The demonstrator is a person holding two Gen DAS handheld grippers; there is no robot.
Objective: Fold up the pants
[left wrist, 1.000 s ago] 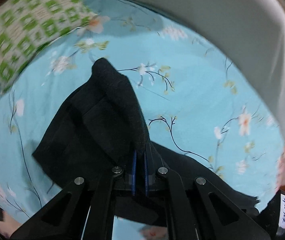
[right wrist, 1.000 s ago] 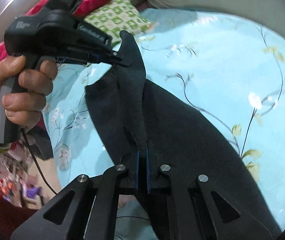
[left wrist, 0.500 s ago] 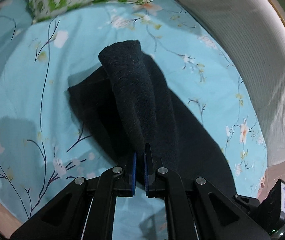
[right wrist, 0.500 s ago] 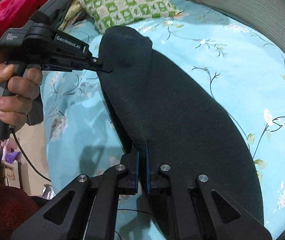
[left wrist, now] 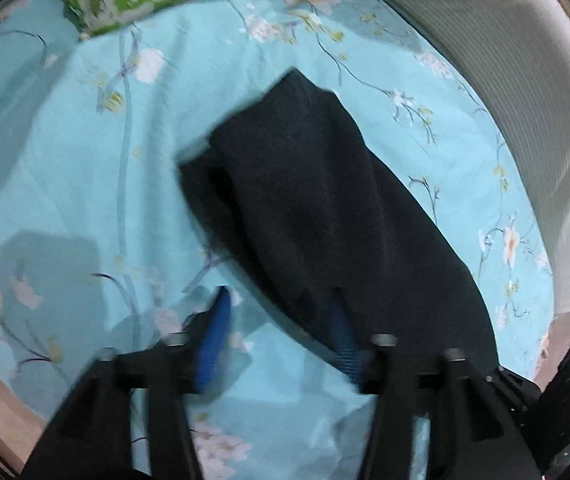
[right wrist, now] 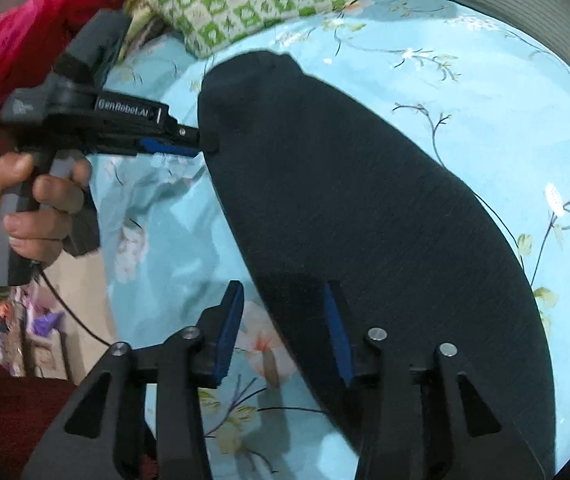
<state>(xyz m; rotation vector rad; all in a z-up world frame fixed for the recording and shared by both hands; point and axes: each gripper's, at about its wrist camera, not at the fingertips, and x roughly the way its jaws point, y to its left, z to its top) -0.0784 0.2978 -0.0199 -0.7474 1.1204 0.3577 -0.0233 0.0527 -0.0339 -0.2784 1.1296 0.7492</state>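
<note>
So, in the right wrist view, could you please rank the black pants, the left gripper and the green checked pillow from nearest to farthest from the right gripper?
1. Black pants: edge between the opening right gripper jaws.
2. Left gripper: upper left, at the pants' far end.
3. Green checked pillow: top, beyond the pants.

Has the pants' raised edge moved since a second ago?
Yes. The black pants have dropped flat onto the blue sheet, nearer the green pillow.

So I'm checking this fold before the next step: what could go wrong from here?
Both sets of jaws are opening. The right gripper still straddles the edge of the pants, so its inner pad could snag and drag the fold on withdrawal. The left gripper straddles it too; the uneven layers there might spring apart.
</note>
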